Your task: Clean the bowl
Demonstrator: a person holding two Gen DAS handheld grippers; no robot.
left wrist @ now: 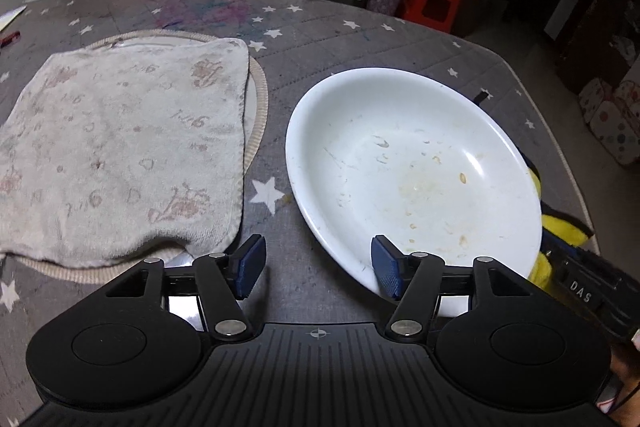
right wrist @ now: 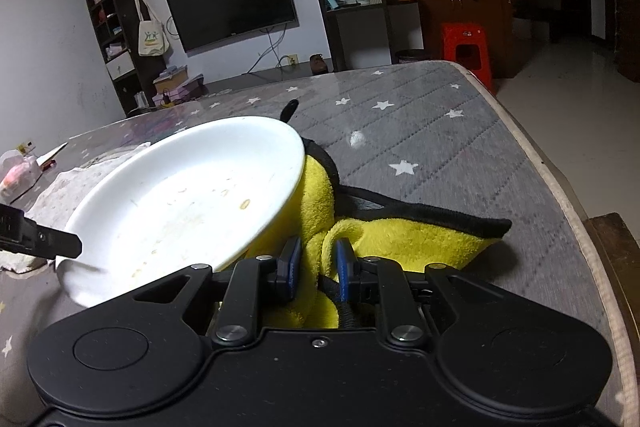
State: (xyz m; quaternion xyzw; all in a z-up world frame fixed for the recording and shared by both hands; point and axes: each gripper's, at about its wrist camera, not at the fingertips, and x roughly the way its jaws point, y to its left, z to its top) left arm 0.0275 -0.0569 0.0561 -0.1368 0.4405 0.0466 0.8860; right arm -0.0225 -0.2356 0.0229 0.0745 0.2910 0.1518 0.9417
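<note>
Here, low centre of the right wrist view: right gripper (right wrist: 316,267) clamped on the yellow plush cloth with black trim (right wrist: 400,231). Left gripper (left wrist: 318,267) gapes, nothing between its pads; its right pad sits over the near rim of the shallow white bowl (left wrist: 416,167), frame centre-right. Judgement: steady that rim first, then wipe the dried specks. Worn beige towel (left wrist: 120,155), upper left, unused.

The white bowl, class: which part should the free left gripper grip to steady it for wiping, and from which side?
Probably the near rim of the white bowl, reached from the left gripper side. The bowl is wide and shallow, so only its thin lip fits between fingers. The far right edge rests on the yellow cloth that the right gripper pinches.
</note>
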